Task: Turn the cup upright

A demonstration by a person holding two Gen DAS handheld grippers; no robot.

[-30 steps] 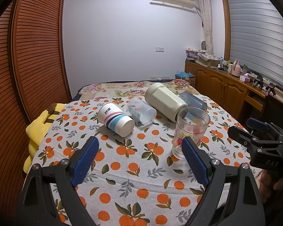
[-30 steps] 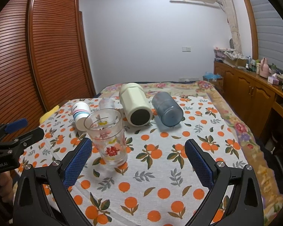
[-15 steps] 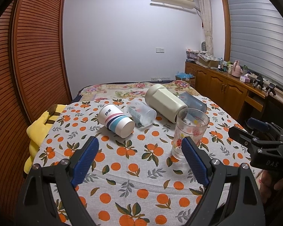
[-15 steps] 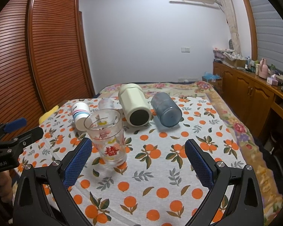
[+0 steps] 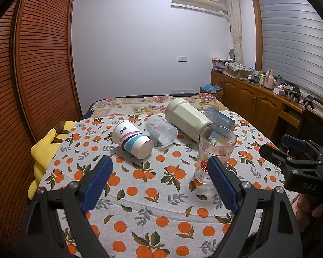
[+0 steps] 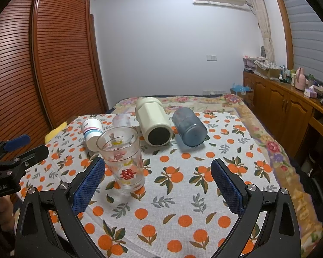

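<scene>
A clear glass with a red character (image 5: 213, 150) (image 6: 123, 159) stands upright on the orange-print cloth. A striped paper cup (image 5: 133, 142) (image 6: 92, 131), a clear plastic cup (image 5: 160, 131) (image 6: 121, 120), a cream mug (image 5: 187, 118) (image 6: 154, 120) and a blue tumbler (image 5: 220, 117) (image 6: 189, 127) lie on their sides behind it. My left gripper (image 5: 159, 186) is open and empty, short of the paper cup. My right gripper (image 6: 157, 186) is open and empty, the glass just inside its left finger.
The cloth-covered table (image 5: 161, 193) has a yellow plush (image 5: 45, 146) at its left edge and a bed with a floral cover (image 6: 204, 101) behind. A wooden wardrobe (image 5: 32, 64) stands left, a cluttered sideboard (image 6: 290, 99) right.
Both grippers have drawn back a little from the cups and stay open. The cups have not moved.
</scene>
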